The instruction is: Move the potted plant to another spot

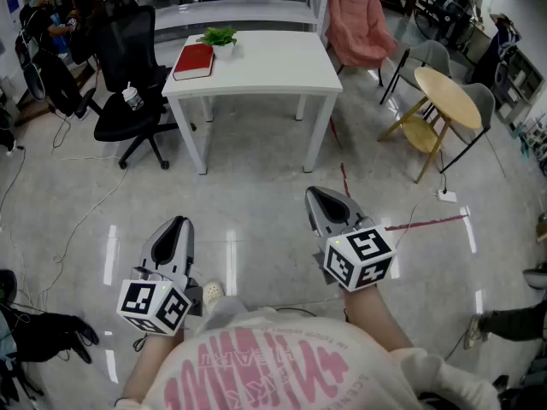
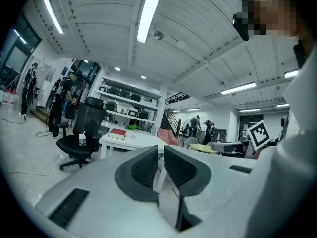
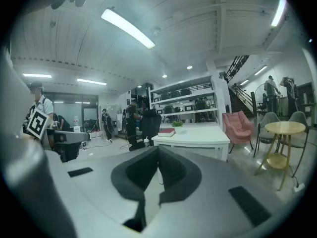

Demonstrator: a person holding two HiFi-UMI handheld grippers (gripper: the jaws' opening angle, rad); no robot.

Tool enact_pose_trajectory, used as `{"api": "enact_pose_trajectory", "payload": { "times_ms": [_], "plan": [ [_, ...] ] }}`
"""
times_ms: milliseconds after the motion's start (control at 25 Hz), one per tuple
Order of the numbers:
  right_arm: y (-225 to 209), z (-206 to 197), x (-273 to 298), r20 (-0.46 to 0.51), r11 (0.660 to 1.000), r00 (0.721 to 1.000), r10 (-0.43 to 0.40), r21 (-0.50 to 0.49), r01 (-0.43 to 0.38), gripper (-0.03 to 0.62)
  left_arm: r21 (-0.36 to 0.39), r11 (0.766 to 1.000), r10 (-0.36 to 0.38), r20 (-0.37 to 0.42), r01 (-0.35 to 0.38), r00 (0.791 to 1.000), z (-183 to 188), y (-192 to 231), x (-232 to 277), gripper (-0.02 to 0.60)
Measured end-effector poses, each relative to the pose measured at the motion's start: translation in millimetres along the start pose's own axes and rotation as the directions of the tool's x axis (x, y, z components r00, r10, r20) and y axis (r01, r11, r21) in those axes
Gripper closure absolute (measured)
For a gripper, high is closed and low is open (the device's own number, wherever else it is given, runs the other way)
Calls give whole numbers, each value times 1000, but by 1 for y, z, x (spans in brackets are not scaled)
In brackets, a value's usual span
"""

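Observation:
The potted plant (image 1: 219,37), small and green in a white pot, stands at the far left of the white table (image 1: 273,67), beside a red book (image 1: 195,61). It also shows far off in the left gripper view as the plant (image 2: 131,127) and in the right gripper view as the plant (image 3: 177,124). Both grippers hover over the floor close to my body, well short of the table. My left gripper (image 1: 178,223) (image 2: 161,148) holds nothing, with a narrow slit between its pads. My right gripper (image 1: 314,193) (image 3: 158,148) is shut and empty, tips touching.
A black office chair (image 1: 128,84) with a cup (image 1: 132,99) on its seat stands left of the table. A pink armchair (image 1: 357,26) and a round wooden table (image 1: 446,96) with grey chairs are at the right. Cables and a power strip (image 1: 446,196) lie on the floor.

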State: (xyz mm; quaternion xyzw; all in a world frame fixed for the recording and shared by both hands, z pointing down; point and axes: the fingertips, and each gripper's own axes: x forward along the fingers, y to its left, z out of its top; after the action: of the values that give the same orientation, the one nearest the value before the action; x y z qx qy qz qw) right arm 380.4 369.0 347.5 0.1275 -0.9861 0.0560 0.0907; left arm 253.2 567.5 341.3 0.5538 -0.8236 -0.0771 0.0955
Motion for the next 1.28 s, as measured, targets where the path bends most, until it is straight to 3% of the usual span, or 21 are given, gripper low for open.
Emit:
{"api": "enact_pose_trajectory", "payload": {
  "times_ms": [680, 1040, 1280],
  "plan": [
    [-13, -15, 30, -23, 998, 1000, 6, 68, -4, 588, -1, 1000, -7, -31, 7, 999, -3, 27, 33, 541],
    [-49, -13, 79, -95, 996, 993, -68, 42, 73, 588, -61, 997, -50, -1, 50, 999, 5, 61, 112, 541],
    [-65, 9, 143, -115, 994, 989, -95, 39, 100, 588, -78, 993, -91, 11, 91, 996, 33, 98, 176, 541]
  ]
}}
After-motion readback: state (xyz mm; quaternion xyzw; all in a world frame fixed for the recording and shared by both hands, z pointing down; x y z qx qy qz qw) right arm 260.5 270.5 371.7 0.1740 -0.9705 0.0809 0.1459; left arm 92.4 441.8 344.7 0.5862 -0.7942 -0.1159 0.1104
